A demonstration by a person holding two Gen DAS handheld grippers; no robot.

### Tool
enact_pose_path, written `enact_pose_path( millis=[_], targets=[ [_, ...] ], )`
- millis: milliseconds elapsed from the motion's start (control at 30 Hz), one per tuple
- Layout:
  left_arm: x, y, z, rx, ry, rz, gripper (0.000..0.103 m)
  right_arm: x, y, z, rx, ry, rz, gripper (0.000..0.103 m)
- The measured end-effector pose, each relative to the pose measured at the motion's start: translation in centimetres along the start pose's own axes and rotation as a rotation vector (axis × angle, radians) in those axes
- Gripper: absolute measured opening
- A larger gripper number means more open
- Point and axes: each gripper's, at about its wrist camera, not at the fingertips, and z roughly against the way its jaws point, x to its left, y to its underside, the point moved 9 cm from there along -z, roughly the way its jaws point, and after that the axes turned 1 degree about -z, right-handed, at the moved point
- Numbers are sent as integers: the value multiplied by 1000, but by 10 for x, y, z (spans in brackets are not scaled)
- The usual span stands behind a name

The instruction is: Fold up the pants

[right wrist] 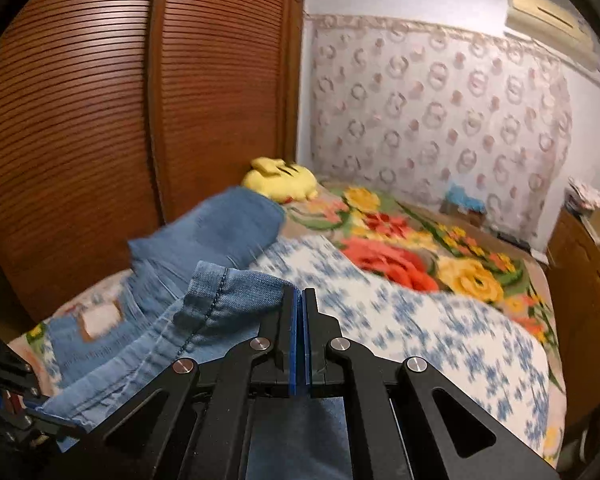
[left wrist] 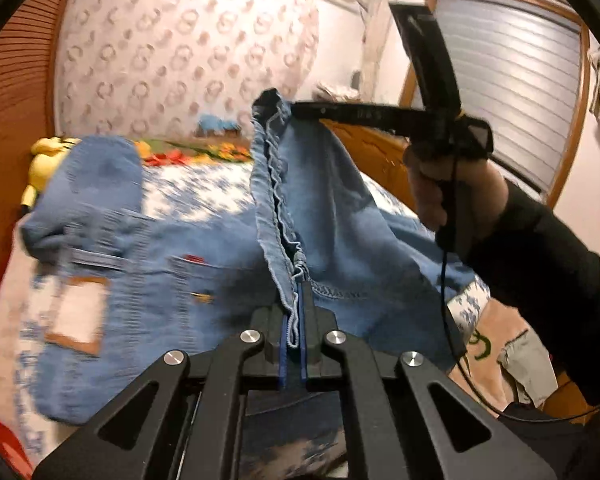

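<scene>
The pants (left wrist: 172, 248) were spread over the bed (right wrist: 440, 320), with one edge lifted off it. In the left wrist view, a gathered hem was clamped at 12 o'clock between the closed fingers (left wrist: 309, 300) of the left gripper (left wrist: 296, 312). At 1 o'clock, the same raised edge was pinched by the right gripper (left wrist: 296, 110), held in a hand (left wrist: 452, 196). In the right wrist view, denim trailed away toward 9 o'clock from its shut fingers (right wrist: 288, 312).
</scene>
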Motion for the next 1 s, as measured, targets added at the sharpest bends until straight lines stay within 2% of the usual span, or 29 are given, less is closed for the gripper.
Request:
enact_pose_path(
  millis=[200,333,600,700,933,1000],
  targets=[
    [39,-2,44,-42,-89,27,5,52,-30,-18,-32,-69,56,2],
    [62,6,64,-45,-144,50,5,77,-36,-39,-27,-106,80,2],
    [91,33,55,11,-211,95,5,100,-31,-94,39,-144,95,2],
    [99,45,47,49,-225,105,5,108,-23,-108,80,-146,95,2],
    [105,55,41,72,-235,128,5,118,-18,-137,165,-160,77,2],
    [105,55,39,79,-234,127,5,115,-20,-138,188,-164,80,13]
  ],
)
